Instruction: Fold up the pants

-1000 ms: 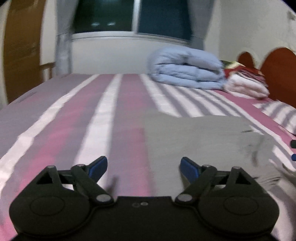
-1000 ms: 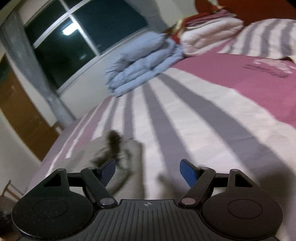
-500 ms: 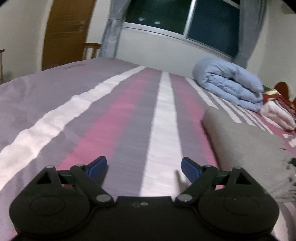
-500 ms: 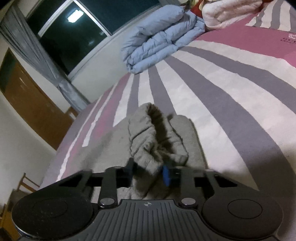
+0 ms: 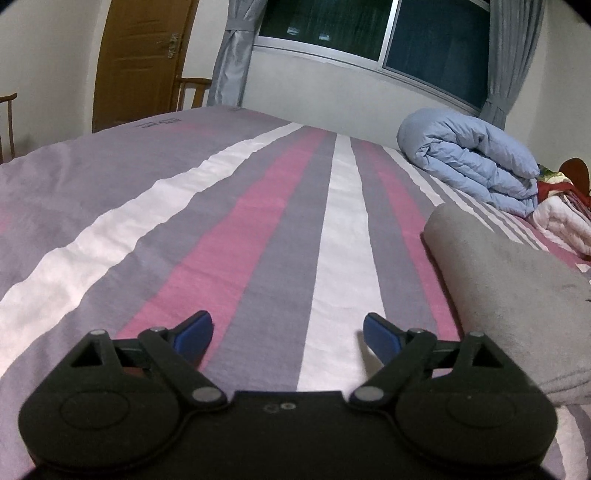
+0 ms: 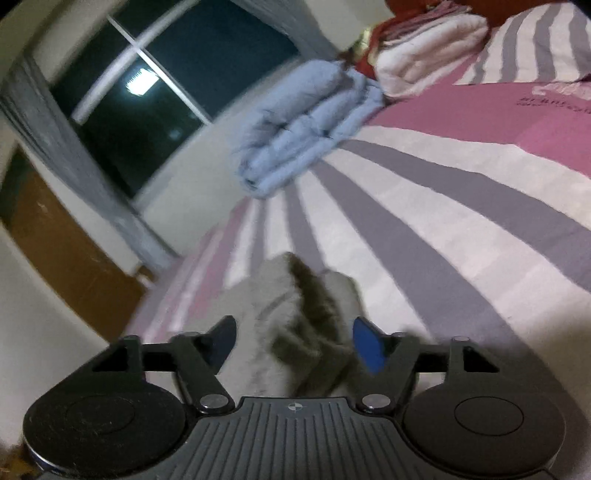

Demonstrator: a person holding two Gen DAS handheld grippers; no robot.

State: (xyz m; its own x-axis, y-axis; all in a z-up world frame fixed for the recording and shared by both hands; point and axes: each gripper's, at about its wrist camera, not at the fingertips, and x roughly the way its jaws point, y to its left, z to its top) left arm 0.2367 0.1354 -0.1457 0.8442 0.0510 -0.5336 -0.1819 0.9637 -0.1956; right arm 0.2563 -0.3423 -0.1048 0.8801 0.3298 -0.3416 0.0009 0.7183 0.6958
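The pants [image 5: 517, 295] lay on the bed [image 5: 184, 221], to the right of the left gripper [image 5: 288, 332], which hung over bare bedcover. In the right wrist view a bunched part of the pants [image 6: 295, 317] sat between the spread fingers of the right gripper [image 6: 291, 343] — the pads apart from it. Farther back on the bed lay a folded duvet [image 5: 476, 166], with stacked blankets [image 5: 565, 225] just to its right (toward the headboard [image 5: 578, 171]). Behind the bed stood the window [image 5: 388, 33]; left of it, a door [image 5: 144, 59].
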